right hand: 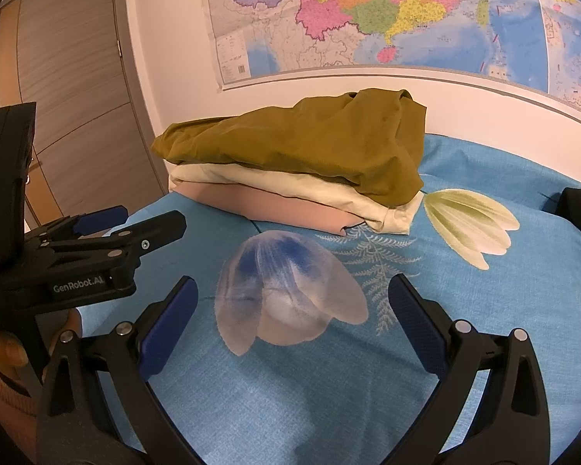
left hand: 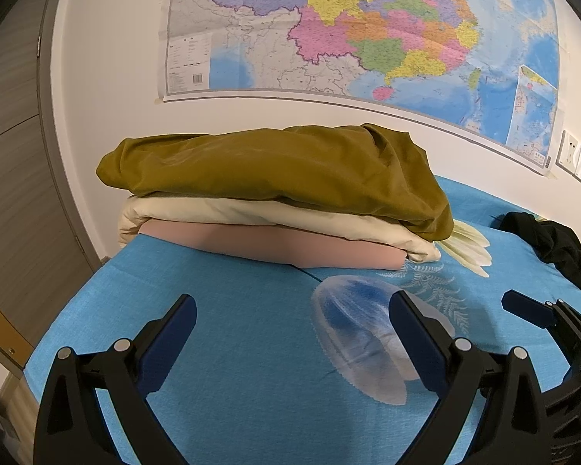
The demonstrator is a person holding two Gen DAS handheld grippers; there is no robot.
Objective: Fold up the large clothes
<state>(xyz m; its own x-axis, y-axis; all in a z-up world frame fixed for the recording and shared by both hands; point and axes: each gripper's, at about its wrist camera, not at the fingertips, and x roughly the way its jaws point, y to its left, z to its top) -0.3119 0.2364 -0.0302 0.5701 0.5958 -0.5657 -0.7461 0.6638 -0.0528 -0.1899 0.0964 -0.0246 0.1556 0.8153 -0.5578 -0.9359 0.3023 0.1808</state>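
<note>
Left tongs [left hand: 292, 319] hover apart over the blue bed [left hand: 232, 310], holding nothing. Ahead, a folded stack against the wall: olive cloth [left hand: 275, 172] atop cream [left hand: 251, 215] and pink [left hand: 275, 246]. Right tongs [right hand: 292, 302] likewise gape, empty.

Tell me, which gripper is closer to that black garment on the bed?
Right. The black garment lies at the far right of the bed, on the right gripper's side. The left gripper sits further left, with the right one between it and the garment.
</note>
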